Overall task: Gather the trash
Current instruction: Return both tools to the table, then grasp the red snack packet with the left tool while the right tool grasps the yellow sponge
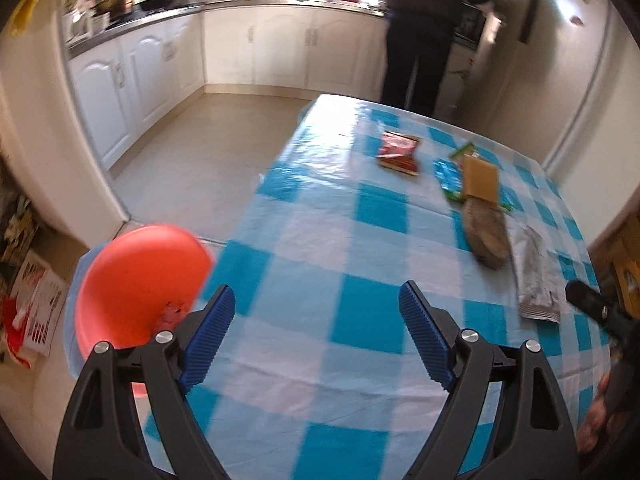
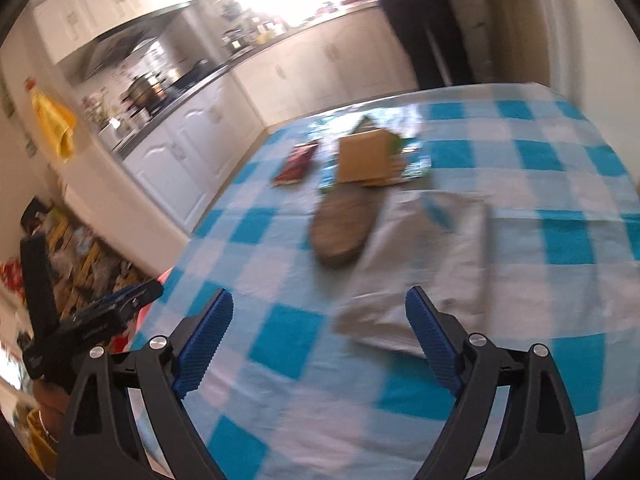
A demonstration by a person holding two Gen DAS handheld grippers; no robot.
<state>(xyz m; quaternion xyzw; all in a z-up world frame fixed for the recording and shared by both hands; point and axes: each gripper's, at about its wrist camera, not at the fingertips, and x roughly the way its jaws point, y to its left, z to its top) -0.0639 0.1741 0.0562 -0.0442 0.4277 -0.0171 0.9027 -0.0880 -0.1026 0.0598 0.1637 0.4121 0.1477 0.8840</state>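
Trash lies on a table with a blue and white checked cloth (image 1: 320,264): a red snack wrapper (image 1: 399,150) (image 2: 297,163), a tan cardboard piece (image 1: 480,179) (image 2: 366,157) on green and blue wrappers (image 1: 448,172), a brown flat piece (image 1: 486,236) (image 2: 342,228) and a silver foil bag (image 1: 534,276) (image 2: 424,268). My left gripper (image 1: 316,308) is open and empty above the table's near left part. My right gripper (image 2: 319,312) is open and empty, just short of the foil bag. An orange-red bin (image 1: 144,280) stands left of the table.
A person in dark clothes (image 1: 424,32) stands at the far end by the fridge (image 1: 560,60). White kitchen cabinets (image 1: 140,72) line the left and back. Clutter and boxes (image 1: 28,300) lie on the floor at the left.
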